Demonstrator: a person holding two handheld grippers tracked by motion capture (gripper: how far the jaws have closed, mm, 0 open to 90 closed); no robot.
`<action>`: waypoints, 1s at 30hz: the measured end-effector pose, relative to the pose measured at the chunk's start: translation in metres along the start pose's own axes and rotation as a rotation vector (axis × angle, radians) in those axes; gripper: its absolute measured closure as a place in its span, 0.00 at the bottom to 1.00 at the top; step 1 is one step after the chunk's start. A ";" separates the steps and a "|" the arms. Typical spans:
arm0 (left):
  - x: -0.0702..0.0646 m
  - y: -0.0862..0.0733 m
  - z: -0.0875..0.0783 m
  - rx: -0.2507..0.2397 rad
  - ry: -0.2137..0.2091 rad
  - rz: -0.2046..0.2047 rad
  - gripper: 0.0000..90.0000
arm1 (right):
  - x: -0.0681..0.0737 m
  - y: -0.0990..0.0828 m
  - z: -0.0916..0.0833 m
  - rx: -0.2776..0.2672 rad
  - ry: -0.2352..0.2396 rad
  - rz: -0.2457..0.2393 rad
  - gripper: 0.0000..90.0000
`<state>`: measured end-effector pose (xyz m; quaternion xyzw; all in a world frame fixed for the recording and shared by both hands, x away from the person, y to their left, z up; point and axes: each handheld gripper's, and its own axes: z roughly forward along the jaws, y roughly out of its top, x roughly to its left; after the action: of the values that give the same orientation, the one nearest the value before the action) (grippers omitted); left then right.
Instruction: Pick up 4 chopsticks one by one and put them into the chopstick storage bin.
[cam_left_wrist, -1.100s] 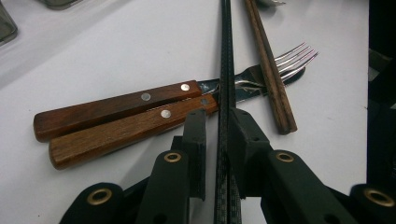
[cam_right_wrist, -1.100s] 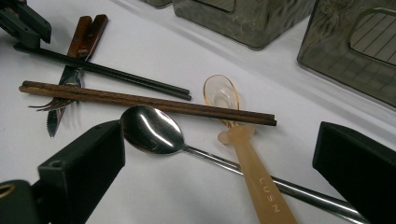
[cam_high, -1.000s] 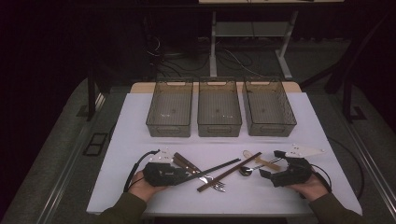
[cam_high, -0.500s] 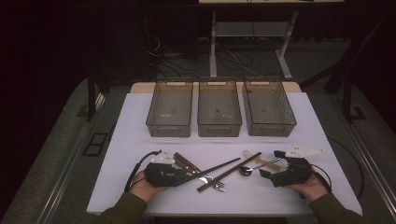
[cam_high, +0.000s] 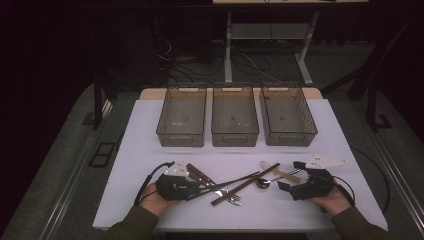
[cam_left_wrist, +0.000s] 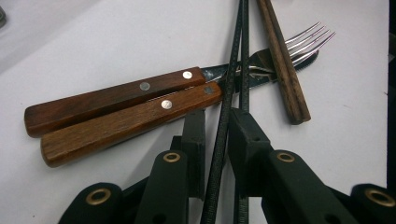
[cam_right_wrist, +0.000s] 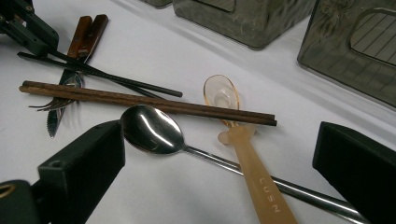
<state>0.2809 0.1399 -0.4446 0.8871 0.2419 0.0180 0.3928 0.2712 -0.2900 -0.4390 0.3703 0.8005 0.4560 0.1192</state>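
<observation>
left gripper view: left gripper (cam_left_wrist: 223, 140) pinches black chopsticks (cam_left_wrist: 233, 70), pointing away lengthwise.

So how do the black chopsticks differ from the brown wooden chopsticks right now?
The thin black chopsticks sit between the left gripper's nearly closed jaws; the thicker brown wooden chopsticks lie free on the white table. The black pair tapers and splays apart at its far tips; the wooden pair lies tight and parallel. Both pairs cross over the wood-handled knife and fork.
</observation>
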 end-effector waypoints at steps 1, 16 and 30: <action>0.000 0.000 0.000 0.003 0.001 0.000 0.85 | 0.000 0.000 0.000 0.000 0.000 0.000 0.03; 0.001 0.000 0.004 0.024 -0.007 0.018 0.86 | 0.000 0.000 0.000 0.002 0.002 0.000 0.03; -0.001 0.001 0.005 0.026 -0.023 0.020 0.90 | 0.000 0.000 0.000 0.002 0.004 0.000 0.03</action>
<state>0.2817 0.1358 -0.4477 0.8947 0.2285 0.0084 0.3837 0.2711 -0.2898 -0.4390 0.3697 0.8012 0.4557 0.1172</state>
